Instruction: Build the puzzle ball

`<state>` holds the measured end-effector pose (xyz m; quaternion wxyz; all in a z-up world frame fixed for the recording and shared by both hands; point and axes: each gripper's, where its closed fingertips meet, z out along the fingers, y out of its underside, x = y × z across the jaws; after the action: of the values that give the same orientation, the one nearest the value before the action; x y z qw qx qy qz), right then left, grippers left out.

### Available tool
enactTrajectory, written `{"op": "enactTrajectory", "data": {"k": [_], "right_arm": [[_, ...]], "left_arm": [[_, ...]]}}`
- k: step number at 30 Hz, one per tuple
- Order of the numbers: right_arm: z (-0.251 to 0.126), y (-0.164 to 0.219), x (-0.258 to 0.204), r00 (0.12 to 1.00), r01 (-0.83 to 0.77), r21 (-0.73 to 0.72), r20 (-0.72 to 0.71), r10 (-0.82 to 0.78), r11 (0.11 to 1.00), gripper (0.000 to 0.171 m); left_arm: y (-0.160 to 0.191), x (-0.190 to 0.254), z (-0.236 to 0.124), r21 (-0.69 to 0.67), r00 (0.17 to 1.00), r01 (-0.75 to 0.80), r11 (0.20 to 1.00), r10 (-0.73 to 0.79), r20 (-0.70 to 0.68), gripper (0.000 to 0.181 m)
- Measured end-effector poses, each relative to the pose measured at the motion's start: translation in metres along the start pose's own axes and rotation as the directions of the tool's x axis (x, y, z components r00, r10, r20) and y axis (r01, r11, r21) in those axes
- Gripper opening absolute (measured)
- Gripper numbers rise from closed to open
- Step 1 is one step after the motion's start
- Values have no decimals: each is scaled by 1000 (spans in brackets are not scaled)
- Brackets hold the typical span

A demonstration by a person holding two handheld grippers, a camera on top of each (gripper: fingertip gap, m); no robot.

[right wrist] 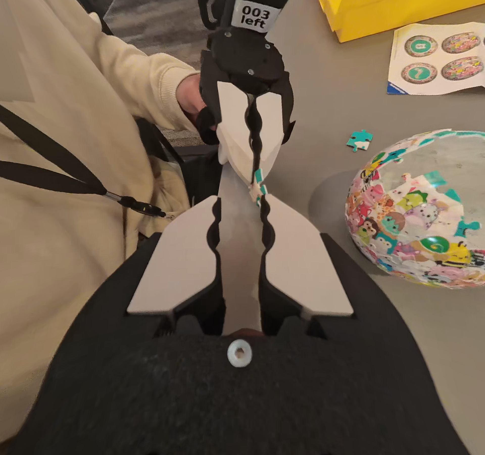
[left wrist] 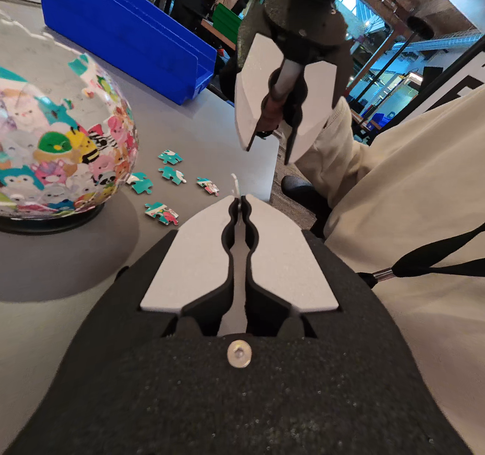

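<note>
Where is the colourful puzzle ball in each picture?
Left wrist view: the puzzle ball sits at the left edge, on a dark round stand.
Right wrist view: the ball is at the right edge, open top showing.
Shared landmark: the left claw pinching a teal puzzle piece.

ball [right wrist: 420, 222]: colourful cartoon-animal shell, unfinished, top open, upright on a dark ring stand
held piece [right wrist: 258, 185]: teal and white, edge-on
loose pieces [left wrist: 170, 173]: teal, flat on table beside ball

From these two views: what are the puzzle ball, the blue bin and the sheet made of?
Puzzle ball: curved glossy printed pieces, likely plastic; it shows highlights and the bare inside looks pale grey.
Blue bin: moulded plastic, smooth with a slight sheen.
Sheet: printed paper, flat on the table.
</note>
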<state>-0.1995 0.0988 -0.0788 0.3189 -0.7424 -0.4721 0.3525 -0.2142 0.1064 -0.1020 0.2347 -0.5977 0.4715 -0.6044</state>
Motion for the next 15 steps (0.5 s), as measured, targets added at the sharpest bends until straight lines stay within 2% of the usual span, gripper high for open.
{"op": "enactTrajectory", "data": {"k": [11,15], "right_arm": [[8,4,12,998,-16,14,-57,16,1000,26],[16,-2,16,997,-55,76,-43,58,996,19]], "left_arm": [[-11,2,-7,83,994,87,993,-82,-69,2],[-15,1,-11,112,989,126,986,-115,-98,2]]}}
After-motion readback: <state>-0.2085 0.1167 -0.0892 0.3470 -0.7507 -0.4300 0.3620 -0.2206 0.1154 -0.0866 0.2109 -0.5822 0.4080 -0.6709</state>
